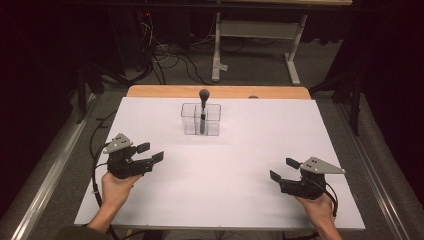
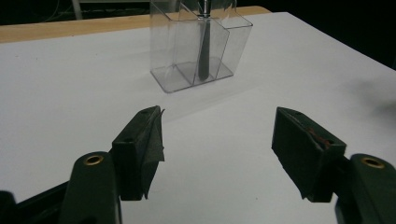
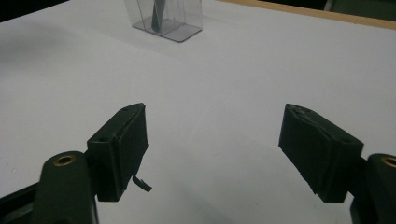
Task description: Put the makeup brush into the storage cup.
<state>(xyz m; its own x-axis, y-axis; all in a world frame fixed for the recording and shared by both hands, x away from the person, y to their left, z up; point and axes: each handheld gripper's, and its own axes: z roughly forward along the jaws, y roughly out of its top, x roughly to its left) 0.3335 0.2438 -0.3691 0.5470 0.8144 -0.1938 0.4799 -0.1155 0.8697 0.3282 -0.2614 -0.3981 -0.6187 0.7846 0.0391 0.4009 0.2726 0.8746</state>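
A white table (image 1: 220, 175) with a wooden far edge stands on grey carpet in a dark room. At twelve o'clock, a brush (image 1: 203, 107) stands upright in a clear holder (image 1: 200, 120). The left gripper (image 1: 150, 152) at eight o'clock and the right gripper (image 1: 283, 170) at four o'clock are spread wide, holding nothing.

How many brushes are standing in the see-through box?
1. A single dark makeup brush stands upright in the middle compartment of the clear box, near the far edge of the table. No other brushes are visible.
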